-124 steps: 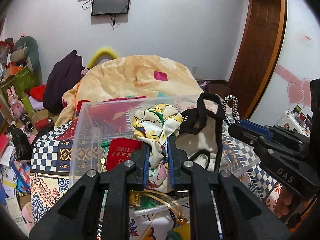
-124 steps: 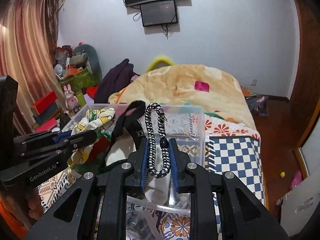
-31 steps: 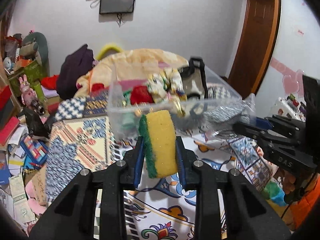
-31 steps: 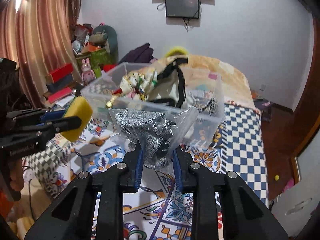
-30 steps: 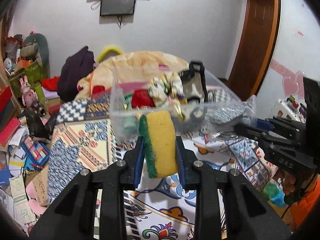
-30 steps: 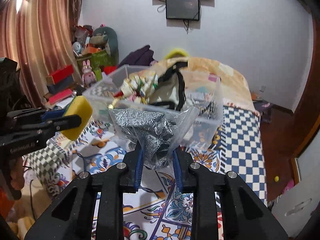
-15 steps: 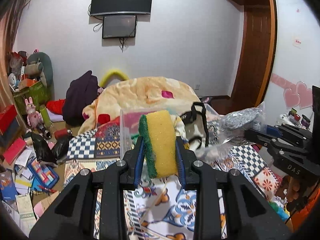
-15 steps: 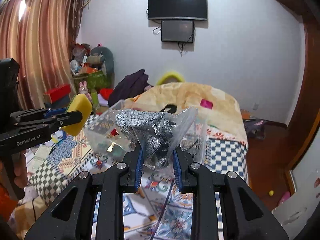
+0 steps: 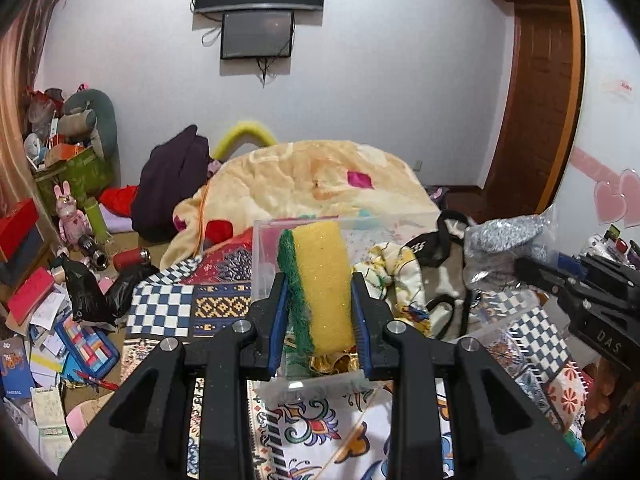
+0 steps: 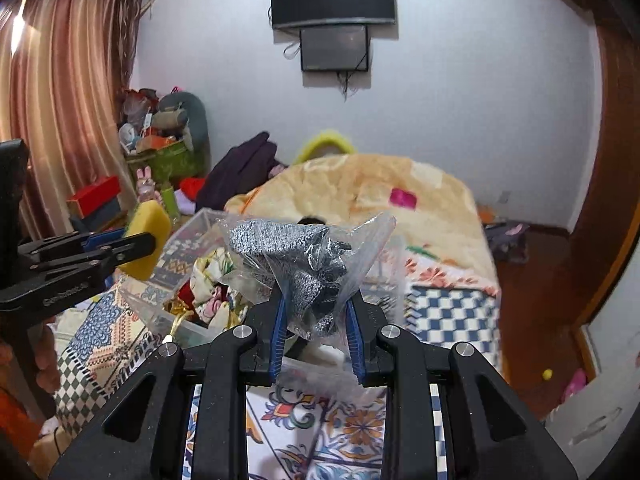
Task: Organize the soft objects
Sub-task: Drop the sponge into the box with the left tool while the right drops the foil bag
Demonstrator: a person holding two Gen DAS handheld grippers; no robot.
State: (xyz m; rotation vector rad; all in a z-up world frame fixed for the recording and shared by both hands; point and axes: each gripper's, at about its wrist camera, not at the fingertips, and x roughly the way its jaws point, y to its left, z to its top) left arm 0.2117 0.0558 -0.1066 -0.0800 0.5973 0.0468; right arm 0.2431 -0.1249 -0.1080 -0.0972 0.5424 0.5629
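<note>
**Inspector A:** Left wrist view first. What is recorded at the jaws?

**Inspector B:** The left gripper (image 9: 319, 316) is found closed on a yellow sponge (image 9: 320, 288) with a green scouring layer on its left face. The sponge is held upright, pressed on both sides by the blue pads, its top standing well above the fingertips. Directly beyond the jaws a clear plastic bin (image 9: 262, 256) is seen on the patterned bedspread (image 9: 160, 312). Inside the bin, to the right of the jaws, a floral cloth (image 9: 394, 272) and a cream tote bag with black handles (image 9: 440, 268) are noted. The right gripper (image 9: 524, 266) is seen at the right edge, with a silvery bundle at its tip.

**Inspector A:** And the right wrist view?

**Inspector B:** The right gripper (image 10: 316, 320) is found clamped on a clear plastic bag holding grey speckled fabric (image 10: 296, 256); the bag is bunched between the pads and fans out above them. The bin (image 10: 188, 224) lies just beyond and left of the jaws, the floral cloth (image 10: 210, 276) visible inside. The left gripper (image 10: 148, 242) is recorded at the left, the sponge (image 10: 150, 236) held over the bin's near-left corner.
</note>
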